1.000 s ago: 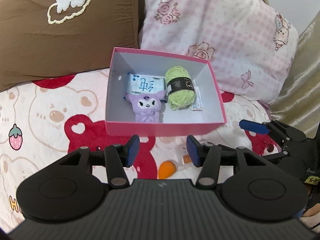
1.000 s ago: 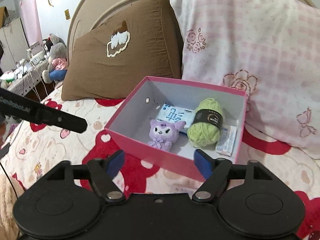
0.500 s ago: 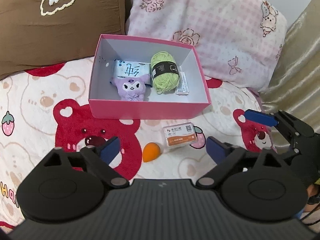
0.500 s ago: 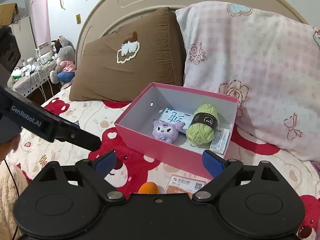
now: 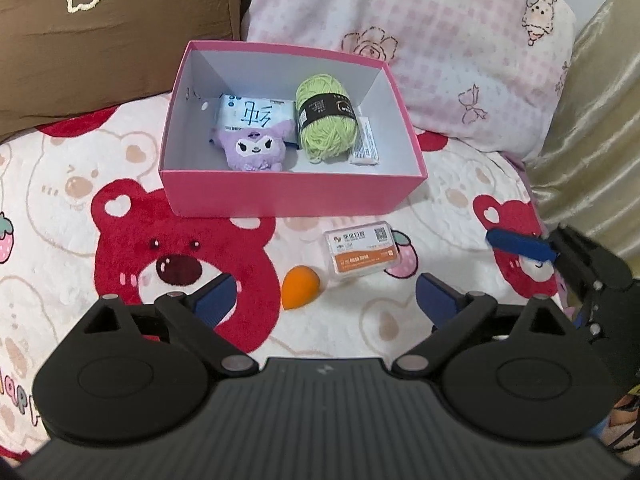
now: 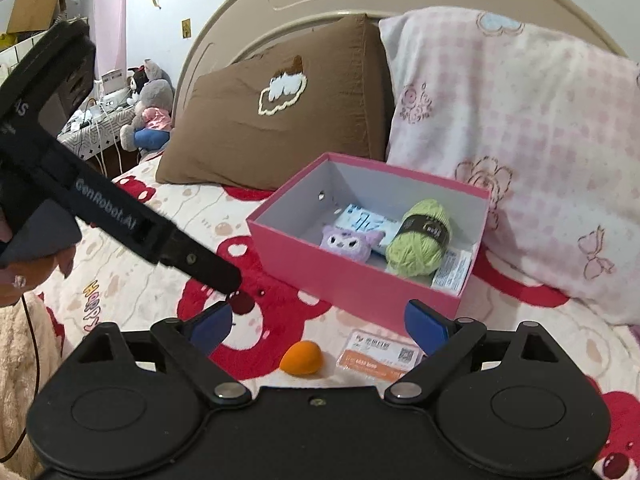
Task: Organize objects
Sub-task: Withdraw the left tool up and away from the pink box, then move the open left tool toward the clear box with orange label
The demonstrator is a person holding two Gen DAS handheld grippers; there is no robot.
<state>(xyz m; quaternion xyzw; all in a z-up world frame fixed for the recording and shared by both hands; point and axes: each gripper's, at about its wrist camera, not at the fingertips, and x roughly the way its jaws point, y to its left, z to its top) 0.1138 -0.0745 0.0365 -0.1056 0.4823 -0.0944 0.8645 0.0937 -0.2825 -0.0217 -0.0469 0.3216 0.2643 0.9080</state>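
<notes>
Left gripper [image 5: 324,294] at lower centre of the left wrist view, jaws spread wide, nothing between the blue pads. Just above that gap, on the bear-print blanket [image 5: 80,184]: orange egg-shaped sponge [image 5: 300,287], slightly left of the midline, and clear card case [image 5: 362,254] with an orange label, up and right of the sponge, apart from both pads. Farther up, mid-frame: pink box [image 5: 288,196], open-topped, holding a purple plush [image 5: 254,150] at its near left, a blue-and-white packet [image 5: 252,114] behind the plush, a green yarn ball [image 5: 326,120] to the right, and a small white sachet [image 5: 366,146] against the right wall. Brown pillow [image 5: 112,32] at upper left, pink checked pillow [image 5: 420,40] at upper right, both behind the box. Right gripper [image 6: 318,322] at lower centre of the right wrist view, jaws likewise wide and empty; in the left wrist view, at the right edge, one blue pad of it beside the card case but clear of it. In the right wrist view, sponge low in the gap between the pads, card case down by the right pad, partly hidden behind it, possibly touching though hard to tell. Box up and right of the gap; left gripper's black finger slanting in from upper left, its tip over the blanket left of the box. Grey plush toy [image 6: 148,120] on a side table at far left.
</notes>
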